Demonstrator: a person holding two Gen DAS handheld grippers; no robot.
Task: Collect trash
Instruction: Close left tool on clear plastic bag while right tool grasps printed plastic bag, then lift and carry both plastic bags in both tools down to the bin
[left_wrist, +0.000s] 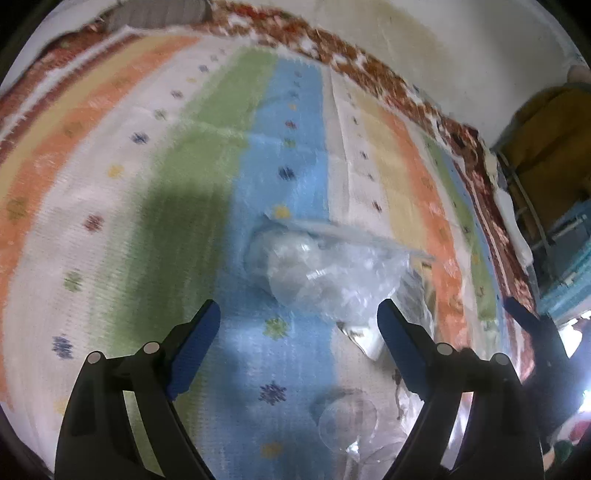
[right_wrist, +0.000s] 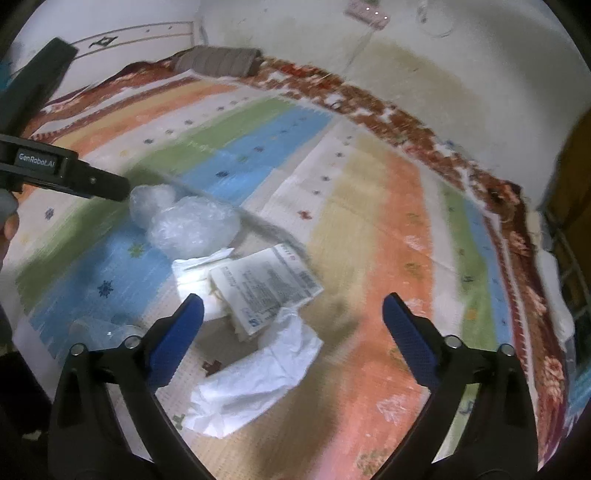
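**Clerk:** Left gripper (left_wrist: 297, 332): jaws wide, nothing between the blue pads, pointed steeply down at the striped mat (left_wrist: 122, 155). Right gripper (right_wrist: 293, 325): likewise spread and empty.

**Checker:** Trash items?

**Clerk:** Item one, clear plastic bag (left_wrist: 325, 273), crumpled, lying on the blue stripe just beyond the left gripper's fingertips and a little right of centre. Its long axis runs left to right across that view. Item two, printed paper packet (right_wrist: 266, 291), flat, directly ahead of the right gripper, between the jaw lines. Item three, white crumpled wrapper (right_wrist: 255, 384), nearer still, partly under the packet's near edge. Item four, a white tissue-like scrap (right_wrist: 195, 269), wedged between the bag and the packet. Item five, something clear at the near edge of the left view (left_wrist: 347, 421); too blurred to name.

**Checker:** Which hand takes what?

**Clerk:** My judgement: the left is nearer the bag; in the right view its dark finger (right_wrist: 107, 186) sits right at the bag's far-left end. The right is nearer the paper pile. For the bag, the jaws straddle its long axis poorly, so a pinch on one bunched end seems likelier than spanning it.

**Checker:** Receptacle?

**Clerk:** None in view.
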